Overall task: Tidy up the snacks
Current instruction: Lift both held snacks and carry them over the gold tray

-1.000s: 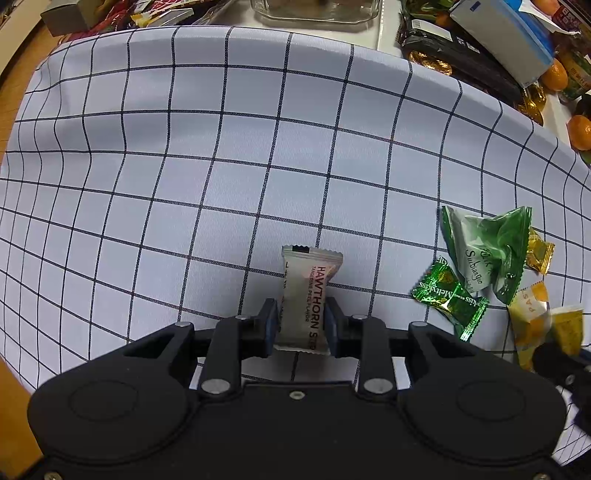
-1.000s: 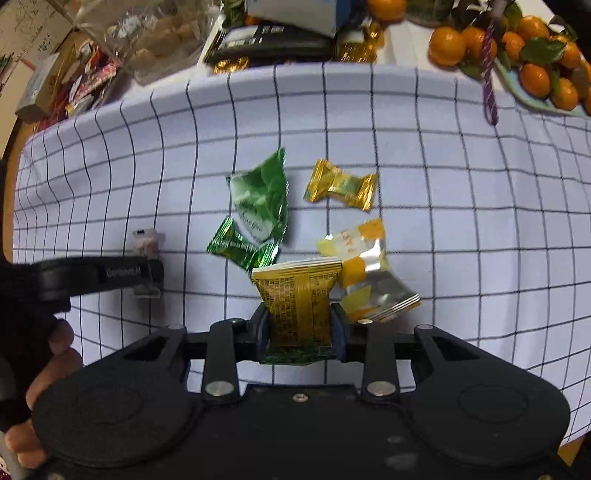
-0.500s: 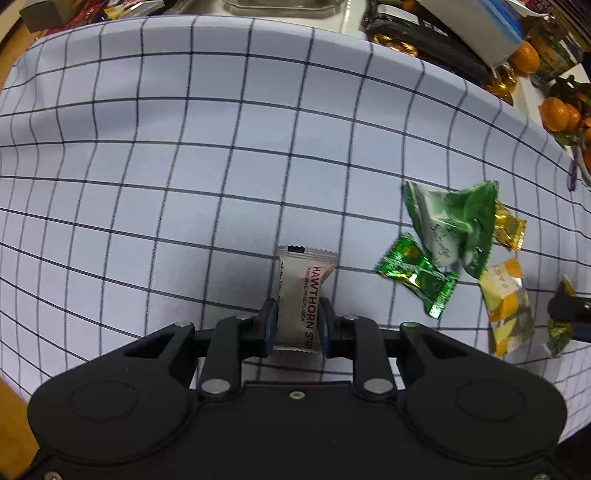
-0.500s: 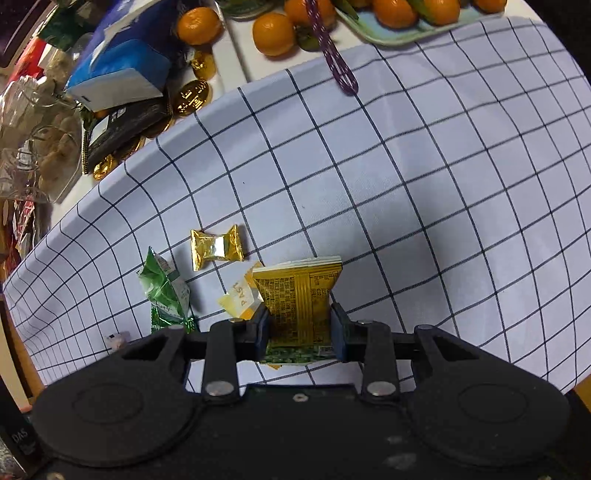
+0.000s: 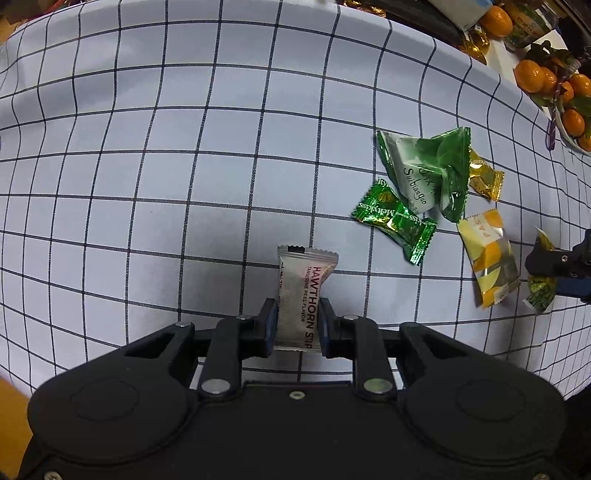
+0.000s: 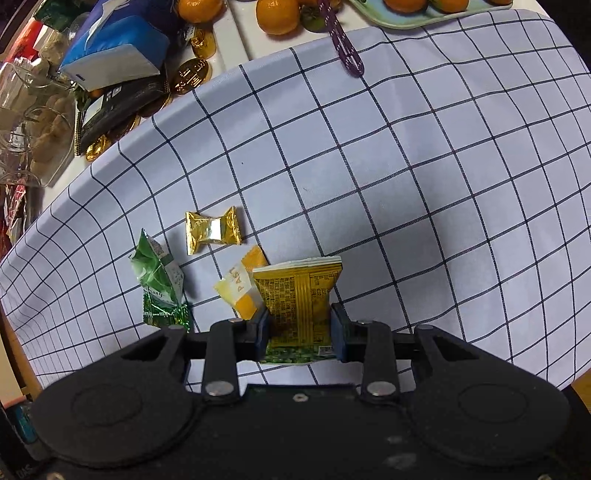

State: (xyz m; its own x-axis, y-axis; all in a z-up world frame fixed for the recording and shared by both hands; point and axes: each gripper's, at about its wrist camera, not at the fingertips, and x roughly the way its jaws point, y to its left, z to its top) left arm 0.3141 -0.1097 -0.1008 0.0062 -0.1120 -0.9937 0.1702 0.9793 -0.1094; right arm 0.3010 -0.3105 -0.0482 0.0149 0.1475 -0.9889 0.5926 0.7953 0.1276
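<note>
1. Our left gripper (image 5: 297,325) is clamped on a white Hawthorn Strip wrapper (image 5: 301,295), its jaws having just closed in on it, above the checked tablecloth (image 5: 184,147).
2. Up and to the right of it lie a small green candy (image 5: 395,219), a green-and-white packet (image 5: 428,171), a gold candy (image 5: 484,179) and a yellow sachet (image 5: 489,258), close together.
3. Our right gripper (image 6: 300,332) grasps a yellow snack packet (image 6: 299,295) upright between its blue pads.
4. Just left of it sit the yellow sachet (image 6: 242,286), the gold candy (image 6: 212,230) and the green-and-white packet (image 6: 159,280).
5. Beyond the cloth's far edge, well apart from the right gripper, are tangerines (image 6: 277,16), gold coins (image 6: 190,74) and a blue box (image 6: 118,44).
</note>
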